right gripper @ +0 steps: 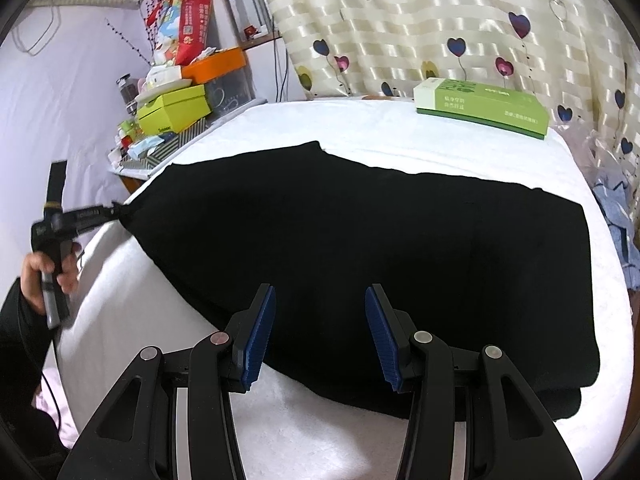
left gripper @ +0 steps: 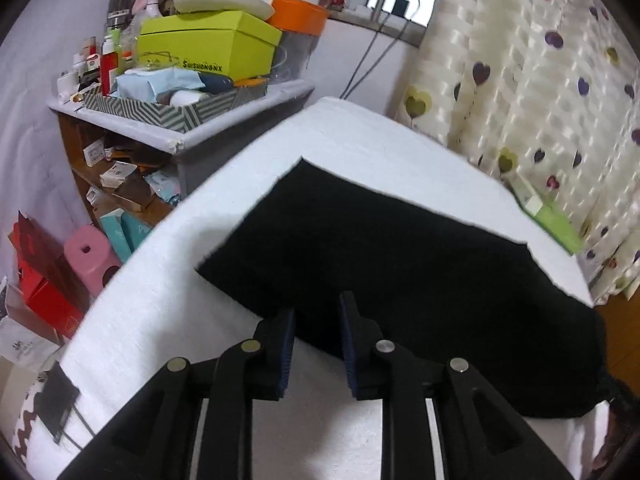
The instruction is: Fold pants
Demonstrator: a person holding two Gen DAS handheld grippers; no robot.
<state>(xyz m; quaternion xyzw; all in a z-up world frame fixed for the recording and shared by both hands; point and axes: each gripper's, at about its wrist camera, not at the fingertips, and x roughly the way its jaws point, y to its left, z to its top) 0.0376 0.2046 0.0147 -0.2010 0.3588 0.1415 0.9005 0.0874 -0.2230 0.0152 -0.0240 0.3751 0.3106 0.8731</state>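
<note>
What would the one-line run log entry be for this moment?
black fabric pants: flat on white tabletop | left gripper: open at near edge | right gripper: open, nothing held | fold: not started

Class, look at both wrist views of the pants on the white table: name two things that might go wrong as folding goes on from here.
1. The black pants overhang the white table at its right edge; a pull might drag them off.
2. The left gripper and right gripper are open at the near edge; black on black, the layers are hard to tell apart, so a pinch may catch only one.
3. The green box sits behind; a swung fold could knock it.
</note>
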